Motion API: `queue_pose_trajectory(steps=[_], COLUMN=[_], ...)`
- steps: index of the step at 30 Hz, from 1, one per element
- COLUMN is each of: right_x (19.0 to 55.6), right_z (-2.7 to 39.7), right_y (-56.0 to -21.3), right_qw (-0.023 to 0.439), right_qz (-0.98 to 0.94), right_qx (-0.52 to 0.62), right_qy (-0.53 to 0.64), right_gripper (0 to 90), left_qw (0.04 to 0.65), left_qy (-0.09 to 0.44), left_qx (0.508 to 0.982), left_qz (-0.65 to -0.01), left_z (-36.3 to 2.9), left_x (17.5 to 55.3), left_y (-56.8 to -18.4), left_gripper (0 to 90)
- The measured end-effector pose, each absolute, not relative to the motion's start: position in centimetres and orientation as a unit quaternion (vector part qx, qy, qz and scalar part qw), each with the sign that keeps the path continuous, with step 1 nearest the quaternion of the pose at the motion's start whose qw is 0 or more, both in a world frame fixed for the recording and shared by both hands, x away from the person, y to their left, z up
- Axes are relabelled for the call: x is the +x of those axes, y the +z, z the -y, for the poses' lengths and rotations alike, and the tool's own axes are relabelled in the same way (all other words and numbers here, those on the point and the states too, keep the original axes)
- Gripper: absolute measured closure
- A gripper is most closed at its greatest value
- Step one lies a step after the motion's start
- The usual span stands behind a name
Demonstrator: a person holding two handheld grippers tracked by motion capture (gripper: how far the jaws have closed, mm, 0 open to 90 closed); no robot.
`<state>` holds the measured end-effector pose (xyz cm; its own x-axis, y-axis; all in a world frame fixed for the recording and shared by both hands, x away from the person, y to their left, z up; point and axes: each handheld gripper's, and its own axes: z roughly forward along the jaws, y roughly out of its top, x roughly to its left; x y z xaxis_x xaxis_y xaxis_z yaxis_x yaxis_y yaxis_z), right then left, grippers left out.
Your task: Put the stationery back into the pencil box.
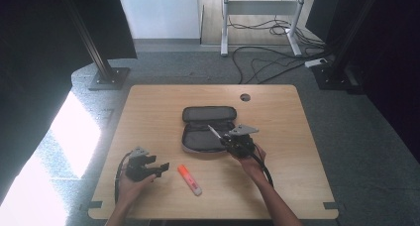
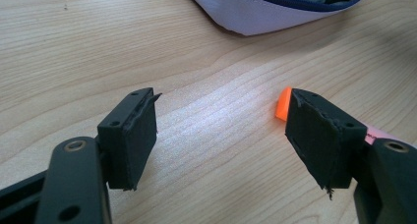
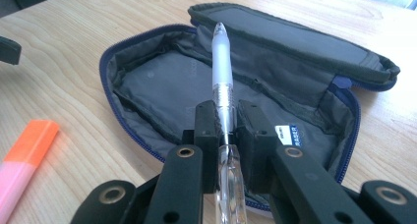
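Clear pen (image 3: 222,81), frosted grip, clamped in right tool (image 3: 227,123) over open pencil case (image 3: 147,81); left tool (image 2: 223,135) wide, empty.

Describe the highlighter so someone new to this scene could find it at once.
On the wooden table, look near the front edge, below the open pencil case. The highlighter lies flat there between the two hands. It is the one bright thing: an orange cap on a pink body.

Highlighter (image 2: 283,103) mostly hidden behind hand-held gripper jaw; pencil case (image 2: 275,8) cut off by top edge (interior unseen).
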<state>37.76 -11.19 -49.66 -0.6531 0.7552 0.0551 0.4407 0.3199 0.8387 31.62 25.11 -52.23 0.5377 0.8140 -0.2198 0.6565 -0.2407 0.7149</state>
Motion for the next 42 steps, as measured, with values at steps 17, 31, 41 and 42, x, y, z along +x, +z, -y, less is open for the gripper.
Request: queue_pose_trajectory(steps=[17, 31, 41, 42], right_x=[39.4, 40.6, 41.4, 41.4], right_z=[10.6, 10.3, 9.4, 9.4], right_y=[-49.8, -50.3, -50.4, -50.5], right_qw=[0.172, 0.167, 0.166, 0.167], right_qz=[-0.796, -0.802, -0.811, -0.811], right_qx=[0.377, 0.376, 0.365, 0.365], right_qy=[0.441, 0.432, 0.426, 0.425], right_gripper=[78.8, 78.7, 78.7, 78.7], left_qw=[0.397, 0.396, 0.394, 0.395], left_qy=[0.099, 0.098, 0.098, 0.097], left_qx=[0.781, 0.782, 0.783, 0.783], left_qz=[-0.472, -0.472, -0.471, -0.471], left_z=[-25.2, -25.3, -25.2, -25.2], left_x=[31.7, 31.7, 31.7, 31.7], left_y=[-52.3, -52.3, -52.3, -52.3], left_gripper=[28.4, 28.4, 28.4, 28.4])
